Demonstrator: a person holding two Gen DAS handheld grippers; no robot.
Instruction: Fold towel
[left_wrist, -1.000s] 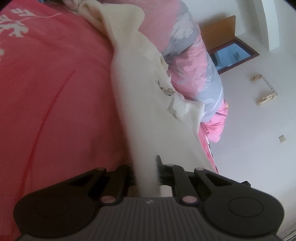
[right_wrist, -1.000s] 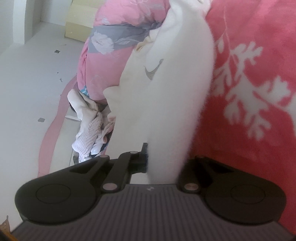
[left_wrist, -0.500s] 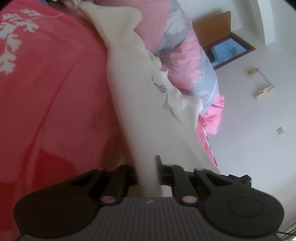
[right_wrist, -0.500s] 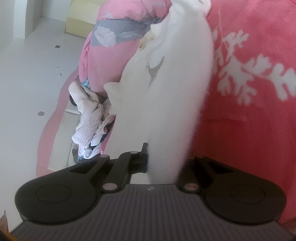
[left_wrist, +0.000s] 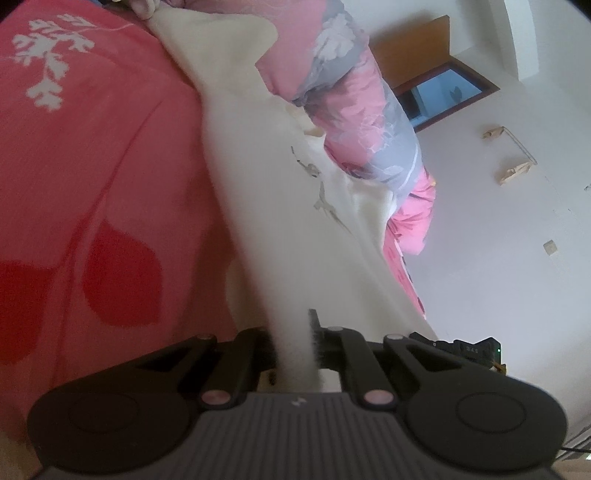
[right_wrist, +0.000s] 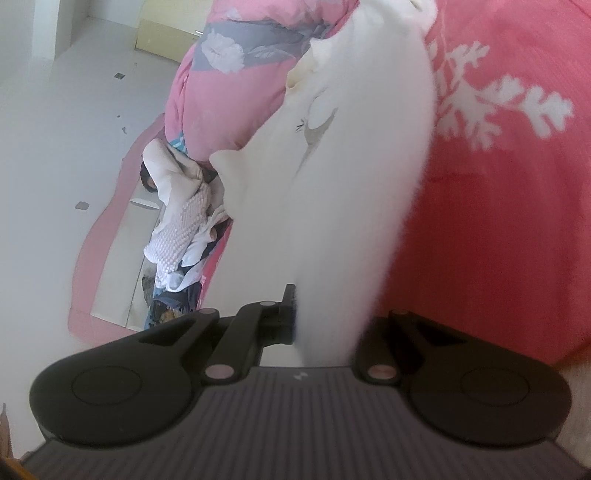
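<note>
Red bedspread (left_wrist: 110, 177) under one cream towel (left_wrist: 258, 184), pinched by left gripper (left_wrist: 295, 354) and right gripper (right_wrist: 325, 325).

A home bedroom is indicated: a red blanket (left_wrist: 103, 155), a floral quilt (right_wrist: 229, 81) and heaped clothes (right_wrist: 184, 221) are seen.

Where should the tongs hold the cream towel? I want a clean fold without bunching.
Judging by its pose, at the near edge, one corner per side, as now: the left tongs and right tongs each pinch the towel there, coming from the bed's edge. Its far end drapes against the pink quilt, so it hangs stretched over the red blanket.
</note>
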